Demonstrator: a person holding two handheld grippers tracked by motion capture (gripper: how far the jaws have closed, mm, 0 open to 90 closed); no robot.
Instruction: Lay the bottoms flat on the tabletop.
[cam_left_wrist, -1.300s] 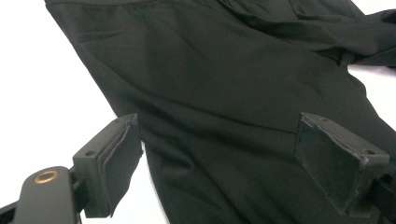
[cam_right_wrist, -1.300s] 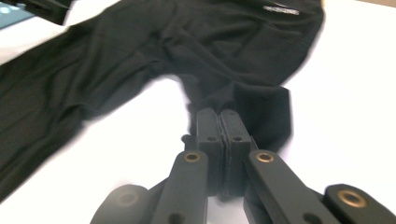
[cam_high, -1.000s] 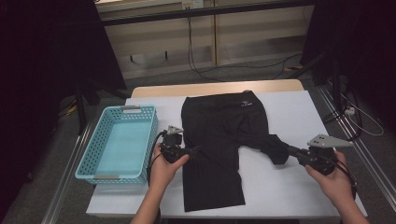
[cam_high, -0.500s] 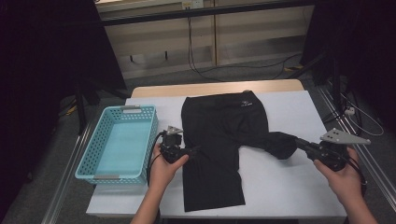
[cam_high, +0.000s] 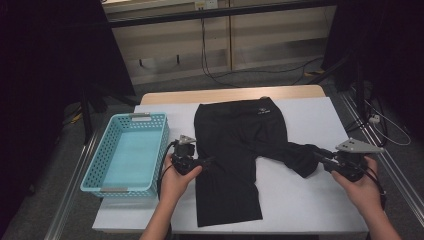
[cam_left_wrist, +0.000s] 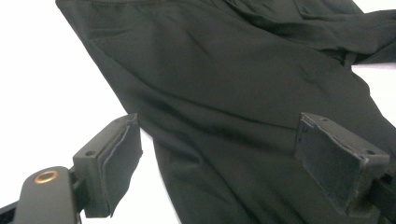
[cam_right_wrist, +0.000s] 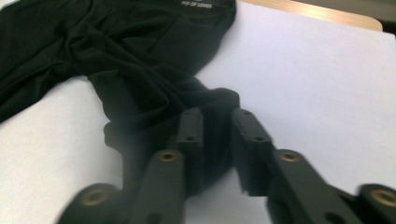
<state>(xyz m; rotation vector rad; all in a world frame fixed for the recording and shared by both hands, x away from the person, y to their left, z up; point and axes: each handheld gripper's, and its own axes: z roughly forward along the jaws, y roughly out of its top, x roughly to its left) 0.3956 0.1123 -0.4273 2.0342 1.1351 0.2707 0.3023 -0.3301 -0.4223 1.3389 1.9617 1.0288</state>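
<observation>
A pair of black shorts (cam_high: 235, 145) lies flat on the white table (cam_high: 310, 115), waistband at the far side. One leg runs toward me, and the other is drawn out to the right. My left gripper (cam_high: 207, 161) rests at the shorts' left edge, open. In the left gripper view (cam_left_wrist: 224, 158) one jaw is over the table and the other over the cloth (cam_left_wrist: 243, 84). My right gripper (cam_high: 320, 156) is at the tip of the right leg. Its jaws have just been opening and stand apart (cam_right_wrist: 217, 135), with the bunched cloth end (cam_right_wrist: 154, 107) between them, unpressed.
A turquoise mesh basket (cam_high: 100, 172) stands empty at the table's left side, close to my left hand. Bare white table lies to the right of the shorts and in front of the right leg. Cables trail on the floor beyond the far edge.
My right gripper drew the right leg a little farther to the right, then its jaws parted and loosened the cloth. The left hand has not moved.
</observation>
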